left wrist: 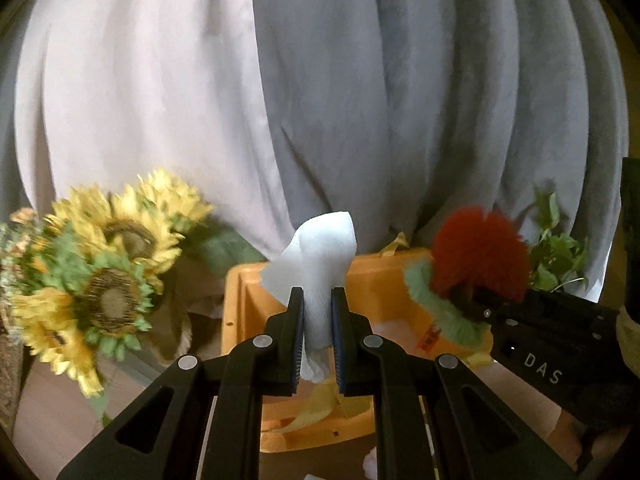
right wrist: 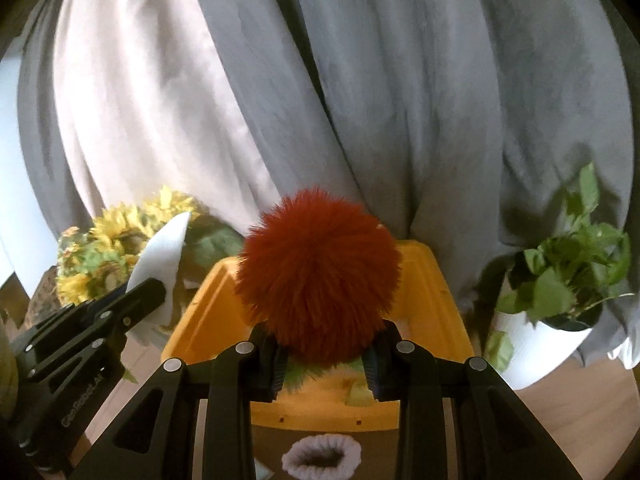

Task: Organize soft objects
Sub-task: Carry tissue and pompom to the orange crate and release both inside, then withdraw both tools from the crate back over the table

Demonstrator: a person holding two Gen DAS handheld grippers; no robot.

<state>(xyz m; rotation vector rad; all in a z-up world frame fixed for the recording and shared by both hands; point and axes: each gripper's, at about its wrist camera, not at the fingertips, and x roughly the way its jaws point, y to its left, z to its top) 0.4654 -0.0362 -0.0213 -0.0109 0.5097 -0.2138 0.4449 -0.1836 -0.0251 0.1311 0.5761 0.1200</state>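
My left gripper [left wrist: 318,296] is shut on a white cloth [left wrist: 320,244] that stands up between its fingers, above the near side of an orange bin [left wrist: 240,308]. My right gripper [right wrist: 325,354] is shut on a fluffy red pompom [right wrist: 316,276] with a green fringe beneath it, held over the same orange bin [right wrist: 434,300]. The left wrist view shows the right gripper [left wrist: 476,300] to the right with the pompom [left wrist: 480,252]. From the right wrist view, the left gripper [right wrist: 154,286] and its cloth [right wrist: 164,252] appear at the left. Something yellow and soft [left wrist: 320,404] lies inside the bin.
Artificial sunflowers [left wrist: 100,264] stand left of the bin. To its right is a green plant in a white pot [right wrist: 560,288]. Grey and pale curtains [left wrist: 360,100] hang close behind. A pale fluffy ring [right wrist: 320,456] lies on the wooden floor in front of the bin.
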